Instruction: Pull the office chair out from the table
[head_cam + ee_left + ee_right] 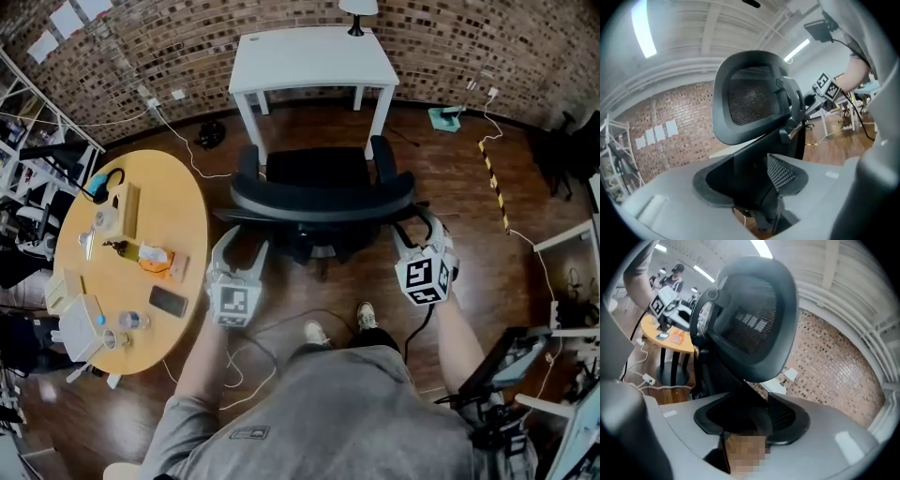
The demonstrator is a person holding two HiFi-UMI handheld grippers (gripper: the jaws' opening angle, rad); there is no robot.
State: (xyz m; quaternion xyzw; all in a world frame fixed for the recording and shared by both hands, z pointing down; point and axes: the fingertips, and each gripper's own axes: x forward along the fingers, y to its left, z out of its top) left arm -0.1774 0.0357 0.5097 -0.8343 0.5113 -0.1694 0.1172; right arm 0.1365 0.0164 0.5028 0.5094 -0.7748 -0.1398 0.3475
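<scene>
Two tools, one in each of my hands, meet the office chair (319, 173) from behind. My left tool (243, 240) sits at the left end of the chair's curved back, and my right tool (418, 228) sits at the right end. In each gripper view the jaws stand wide, and the black frame of the chair's back fills the gap between the pads. As far as I can see, each tool is clamped on that frame. The headrest (749, 101) rises above both tools, its mesh panel facing them.

The chair stands on the wooden floor (450, 178), close in front of the white surface (314, 58). Its seat faces that surface and its armrests (381, 155) lie near the front legs. My shoes (367, 316) are just behind the chair's base.

A round wooden surface (183, 202) stands to my left, apart from the chair. It carries a phone (169, 302) and several small things that I cannot make out.
</scene>
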